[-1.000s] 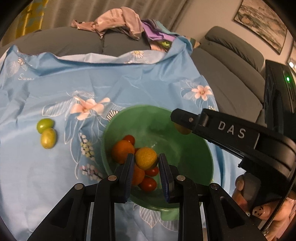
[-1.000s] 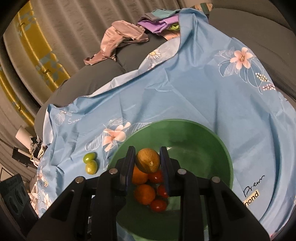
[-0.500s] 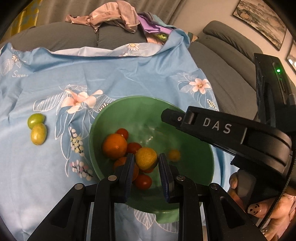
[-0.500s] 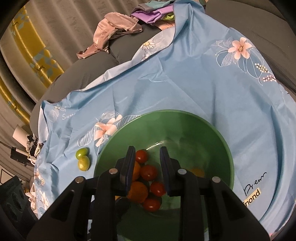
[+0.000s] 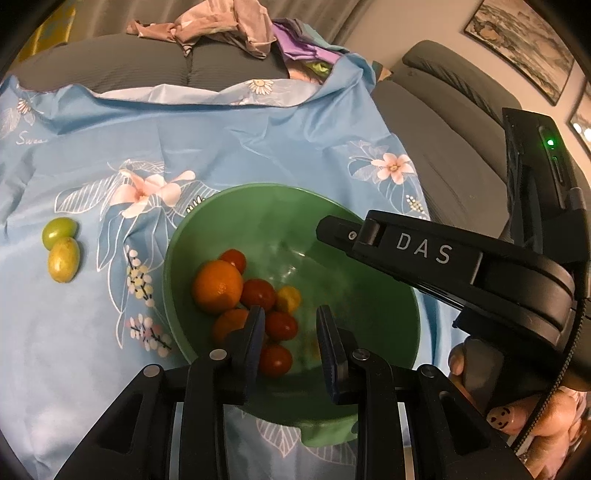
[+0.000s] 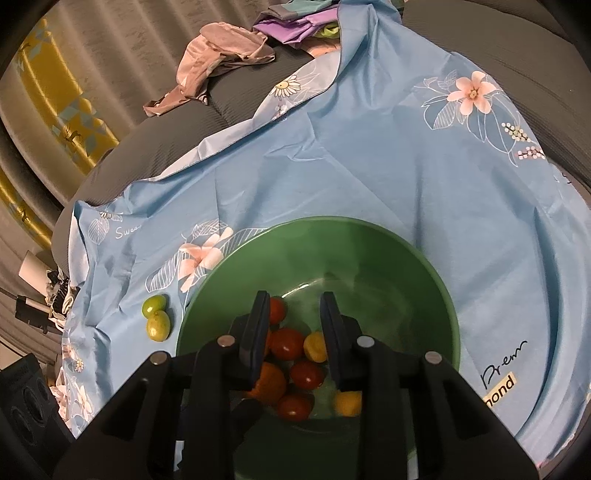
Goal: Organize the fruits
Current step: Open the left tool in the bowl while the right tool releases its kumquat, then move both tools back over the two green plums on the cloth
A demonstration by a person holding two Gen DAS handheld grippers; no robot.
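A green bowl (image 5: 384, 295) sits on a blue floral cloth (image 5: 258, 140) and holds oranges (image 5: 218, 284), red tomatoes (image 5: 258, 293) and small yellow fruits (image 5: 288, 299). My left gripper (image 5: 291, 325) is open and empty above the bowl's near side. My right gripper (image 6: 295, 314) is open and empty over the bowl (image 6: 406, 266), above tomatoes (image 6: 286, 343) and yellow fruits (image 6: 314, 345). Its black body (image 5: 424, 254) reaches over the bowl in the left wrist view. Two green fruits (image 5: 61, 247) lie on the cloth left of the bowl; they also show in the right wrist view (image 6: 157, 317).
The cloth covers a grey sofa (image 5: 443, 122). A pile of clothes (image 5: 221, 26) lies at the back. Curtains (image 6: 92, 66) hang behind. The person's hand (image 5: 524, 410) holds the right gripper at lower right.
Both grippers let go of their yellow fruits, first the right, then the left. The fruits now lie in the bowl. Both grippers stay over the bowl.
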